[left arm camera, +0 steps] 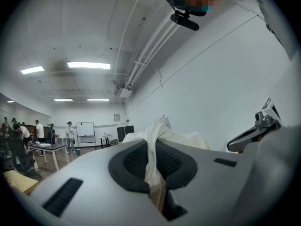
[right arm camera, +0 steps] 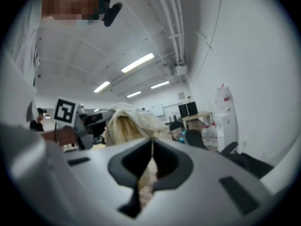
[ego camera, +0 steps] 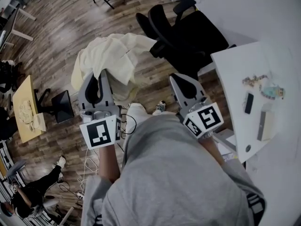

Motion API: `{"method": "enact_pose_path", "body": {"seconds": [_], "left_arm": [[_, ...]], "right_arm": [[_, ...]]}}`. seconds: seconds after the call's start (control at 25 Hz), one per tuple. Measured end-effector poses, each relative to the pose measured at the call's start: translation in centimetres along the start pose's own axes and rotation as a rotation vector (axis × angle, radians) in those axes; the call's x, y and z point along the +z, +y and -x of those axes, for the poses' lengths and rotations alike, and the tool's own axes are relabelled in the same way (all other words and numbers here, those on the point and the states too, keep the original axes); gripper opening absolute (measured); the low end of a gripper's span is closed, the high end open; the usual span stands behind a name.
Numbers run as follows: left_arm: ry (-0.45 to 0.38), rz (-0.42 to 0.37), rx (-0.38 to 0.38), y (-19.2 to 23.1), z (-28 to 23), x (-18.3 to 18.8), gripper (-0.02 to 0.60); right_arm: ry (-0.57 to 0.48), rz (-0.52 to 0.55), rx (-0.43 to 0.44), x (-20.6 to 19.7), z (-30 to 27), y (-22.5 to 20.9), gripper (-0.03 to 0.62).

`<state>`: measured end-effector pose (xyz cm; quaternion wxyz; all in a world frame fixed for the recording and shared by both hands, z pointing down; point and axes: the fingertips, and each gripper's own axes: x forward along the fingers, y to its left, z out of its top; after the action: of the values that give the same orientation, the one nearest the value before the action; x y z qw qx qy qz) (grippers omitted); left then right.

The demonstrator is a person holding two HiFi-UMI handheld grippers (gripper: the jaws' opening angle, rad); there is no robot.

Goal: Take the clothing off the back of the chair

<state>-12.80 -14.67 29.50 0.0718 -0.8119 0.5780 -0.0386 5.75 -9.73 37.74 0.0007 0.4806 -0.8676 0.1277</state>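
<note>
A cream garment [ego camera: 115,55] hangs bunched over the wood floor, just left of the black office chair [ego camera: 188,32]. Its right edge lies close to the chair's arm, and I cannot tell if they touch. My left gripper [ego camera: 101,75] is shut on a fold of the garment. In the left gripper view a strand of the garment [left arm camera: 186,139] runs down between the jaws of my left gripper [left arm camera: 151,149]. My right gripper [ego camera: 180,79] hovers beside the chair, apart from the cloth. In the right gripper view my right gripper [right arm camera: 152,141] is shut on nothing, with the garment [right arm camera: 127,121] ahead and to the left.
A white desk [ego camera: 235,74] with a phone [ego camera: 249,103] and small items stands at the right. A low wooden table [ego camera: 23,102] and a dark screen [ego camera: 62,106] are at the left. Cables [ego camera: 89,164] lie on the floor. A person [ego camera: 33,187] is at the bottom left.
</note>
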Motion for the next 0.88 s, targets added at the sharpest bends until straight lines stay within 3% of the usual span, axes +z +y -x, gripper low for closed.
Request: {"method": "enact_pose_path", "body": {"seconds": [0.44,0.88], "left_arm": [[0.026,0.014,0.089,2.9,2.6,-1.7,0.048],[0.06,0.044,0.129,4.4,4.5,-4.1,0.046]], "right_arm": [[0.024,0.028,0.082,-0.1,-2.3,2.3,0.034],[0.056,0.052,0.147,-0.7,-4.2,4.8,0.034]]}}
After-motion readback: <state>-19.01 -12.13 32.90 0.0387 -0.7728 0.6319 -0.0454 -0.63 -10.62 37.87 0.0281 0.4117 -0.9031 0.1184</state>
